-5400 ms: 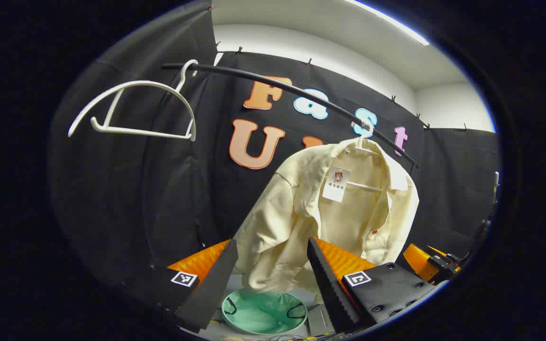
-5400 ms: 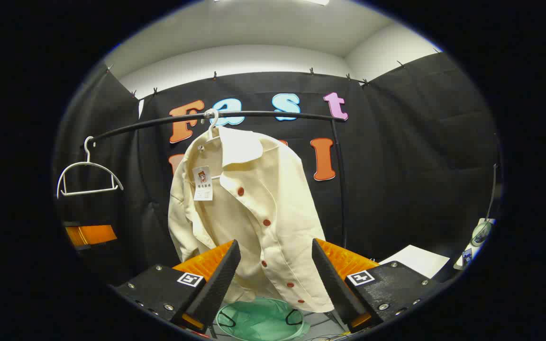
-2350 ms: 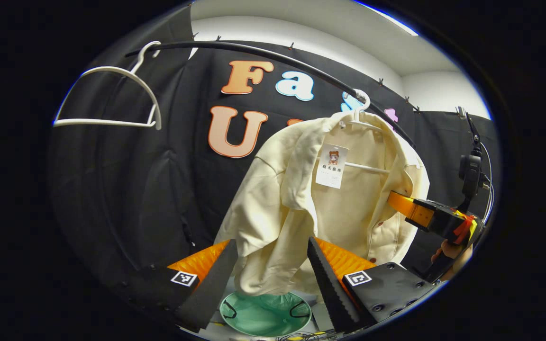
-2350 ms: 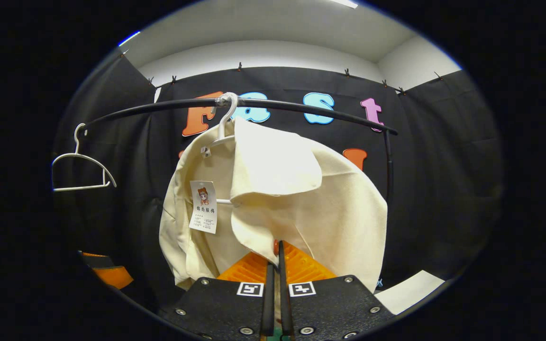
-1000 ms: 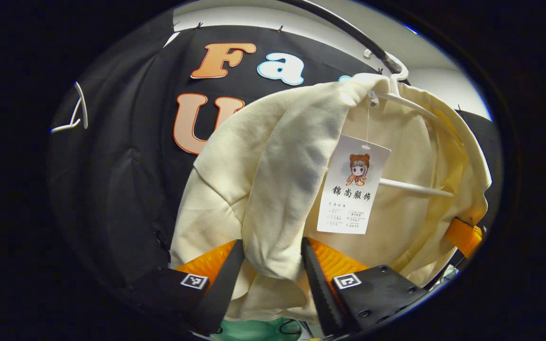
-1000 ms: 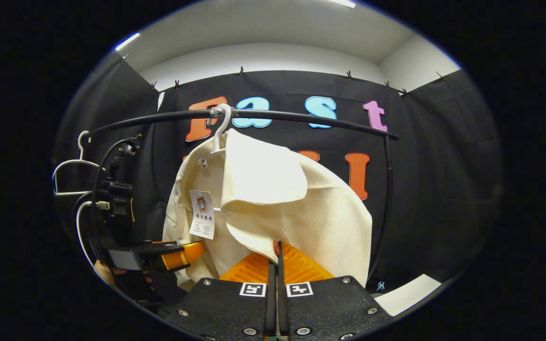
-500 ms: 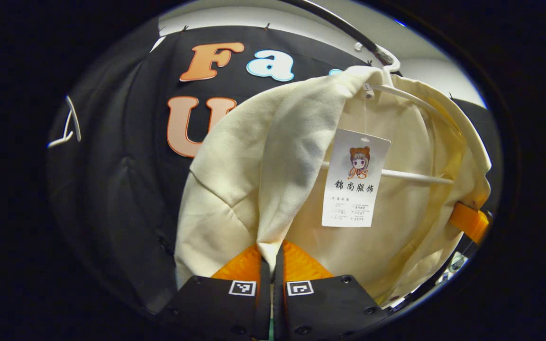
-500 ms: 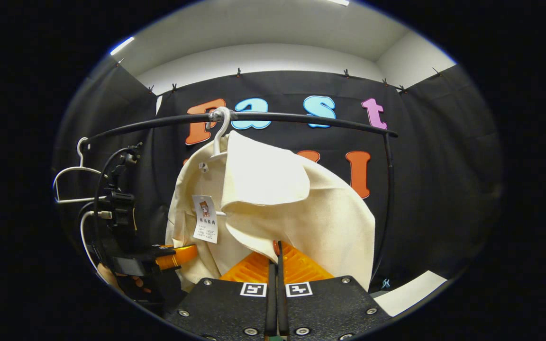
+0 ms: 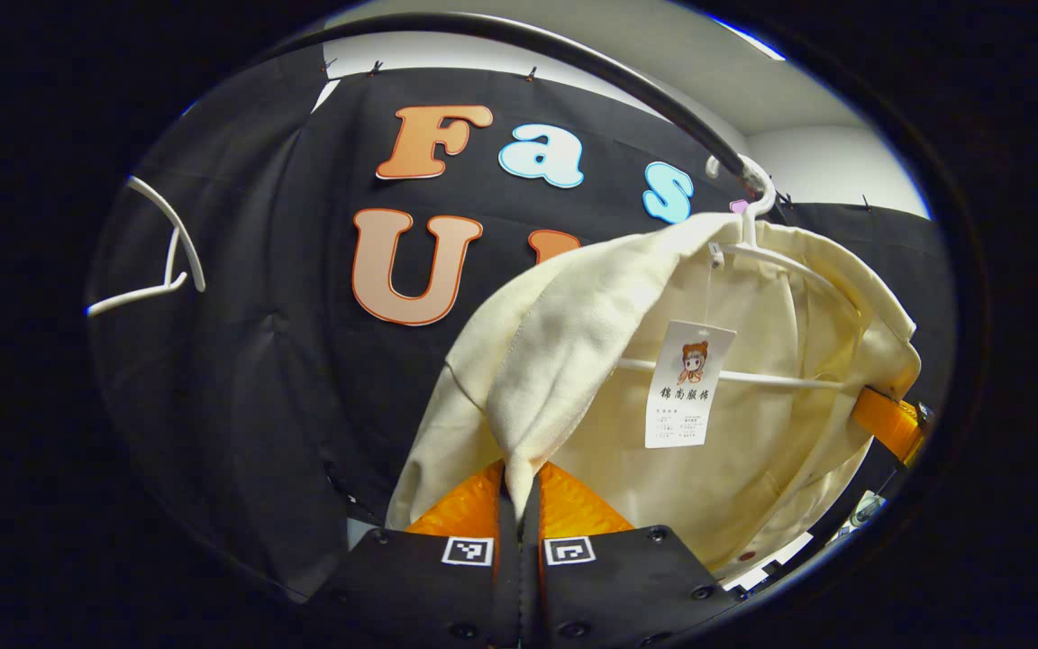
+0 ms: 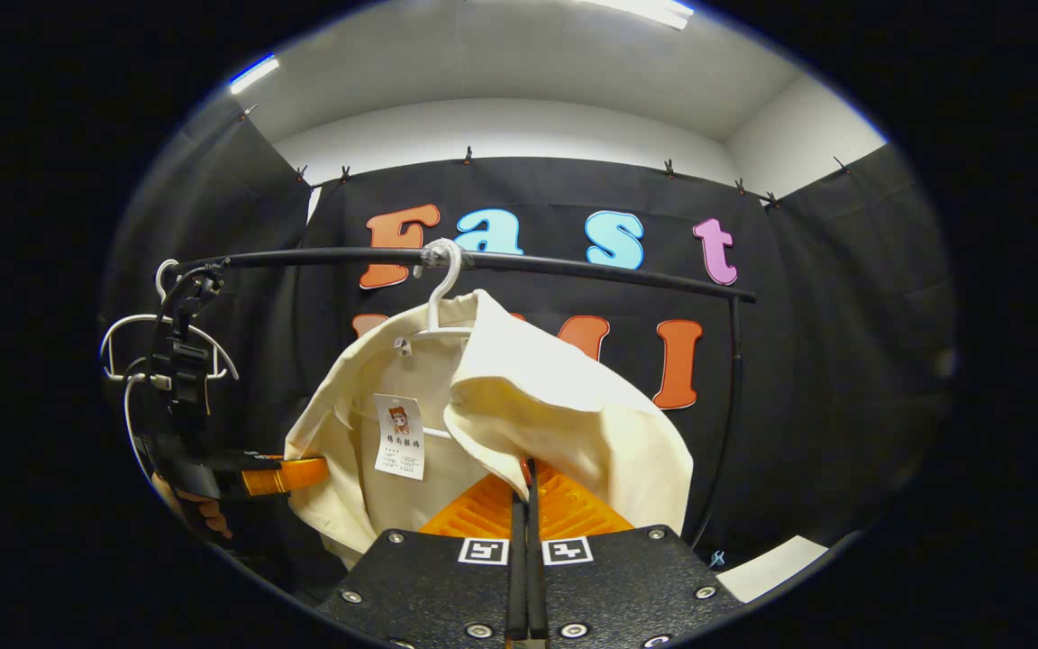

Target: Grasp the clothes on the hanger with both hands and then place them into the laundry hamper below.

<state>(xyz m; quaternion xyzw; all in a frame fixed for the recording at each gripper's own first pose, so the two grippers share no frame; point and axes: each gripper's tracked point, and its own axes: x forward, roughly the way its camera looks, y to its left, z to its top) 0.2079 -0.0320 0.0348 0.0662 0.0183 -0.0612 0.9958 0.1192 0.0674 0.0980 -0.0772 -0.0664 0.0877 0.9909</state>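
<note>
We see one cream jacket (image 9: 753, 424) on one of two white hangers (image 10: 442, 297). Our left gripper (image 9: 519, 491) and right gripper (image 10: 523, 491) each pinch its front edges, fingers closed on cloth.

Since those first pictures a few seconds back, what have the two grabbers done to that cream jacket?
Both closed on it. The right gripper shut first on the cream jacket at its front edge; the left gripper moved in and pinched the other front edge about half a second ago. The jacket now looks pulled downward, bunched. It is still on its white hanger, hooked over the black rail; the spare hanger has not moved.
</note>
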